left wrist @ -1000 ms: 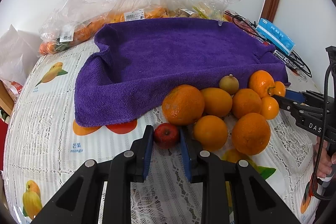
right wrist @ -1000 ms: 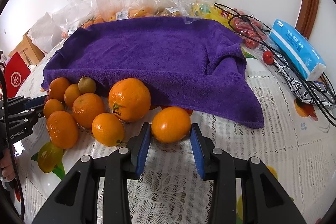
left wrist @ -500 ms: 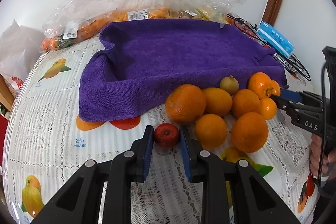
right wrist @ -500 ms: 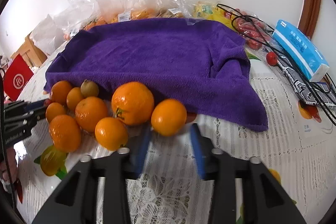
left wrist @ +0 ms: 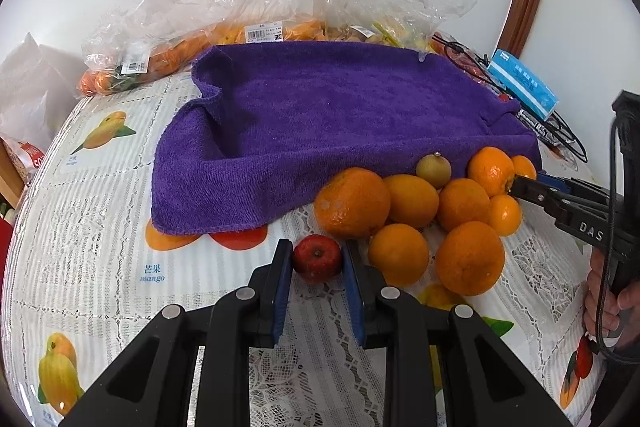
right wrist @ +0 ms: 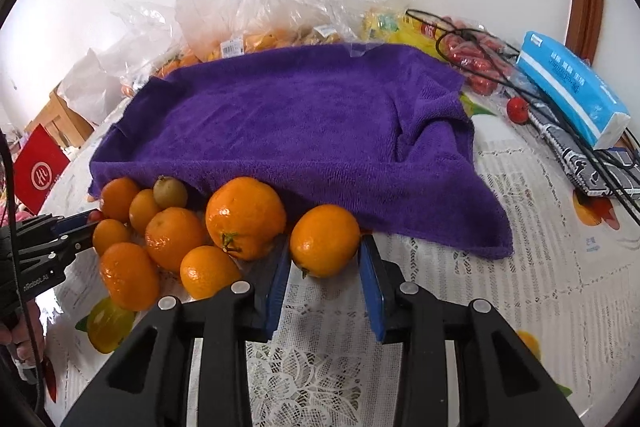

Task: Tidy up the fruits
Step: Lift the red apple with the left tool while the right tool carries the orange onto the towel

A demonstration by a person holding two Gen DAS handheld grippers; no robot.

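My left gripper [left wrist: 316,255] is shut on a small red apple [left wrist: 318,259] that rests on the lace tablecloth, just in front of a purple towel [left wrist: 340,115]. Right of it lies a cluster of oranges [left wrist: 412,201] with one small greenish-brown fruit [left wrist: 434,171]. My right gripper [right wrist: 325,247] has its jaws closing, and the blue pads press both sides of an orange [right wrist: 324,239] at the towel's front edge [right wrist: 360,187]. Each gripper shows at the edge of the other's view: the right gripper [left wrist: 518,185] and the left gripper [right wrist: 90,223].
Clear plastic bags [left wrist: 248,35] of orange fruit lie behind the towel. A blue tissue pack [right wrist: 572,91], black cables [right wrist: 560,131] and a small red fruit [right wrist: 518,110] sit at the right. A red box [right wrist: 38,171] stands off the table's left side. A hand [left wrist: 612,303] holds the right gripper's handle.
Half a second ago the right jaws stood a little wider and lower, with the orange just beyond their tips; now they clasp it. The left gripper has kept its hold on the apple.
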